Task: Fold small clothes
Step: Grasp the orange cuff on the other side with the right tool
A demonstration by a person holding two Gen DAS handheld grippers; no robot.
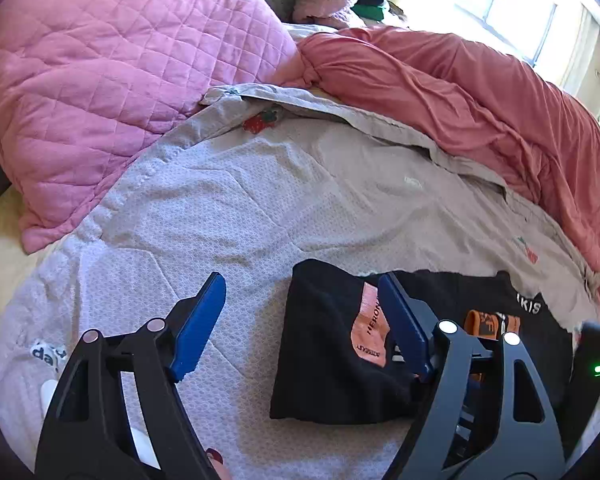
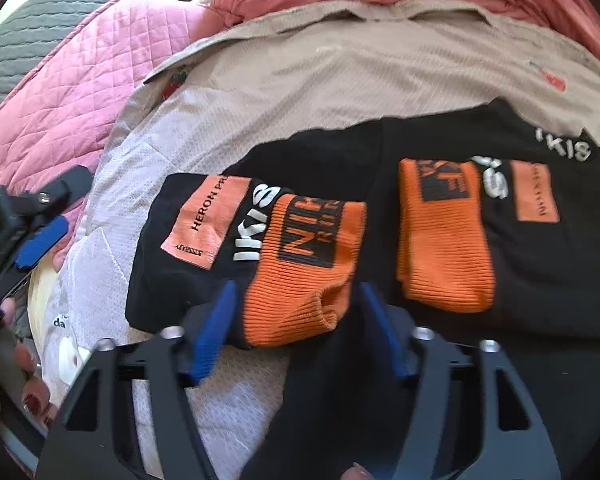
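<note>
- My left gripper (image 1: 300, 300) has its jaws wide apart and grasps nothing; its right finger hangs over the near left sock (image 1: 340, 344), and I cannot tell if it touches.
- My right gripper (image 2: 296, 304) is half open, with the orange cuff (image 2: 304, 272) of the left sock (image 2: 204, 240) between its blue fingers (image 2: 216, 320); I cannot tell if the pads press on it.
- The two black socks lie side by side on the pale textured sheet (image 2: 228, 92), the right sock (image 2: 520, 232) just beside the left one.
- On the left sock I read "HERON" on a salmon label (image 2: 206, 224) and white letters "IKIS"; the right sock also shows "IKIS".
- Far behind lie a pink quilted blanket (image 1: 112, 80) at left and a coral duvet (image 1: 460, 92) at right.
- A hand with dark red nails (image 2: 24, 384) is at the near left edge.
</note>
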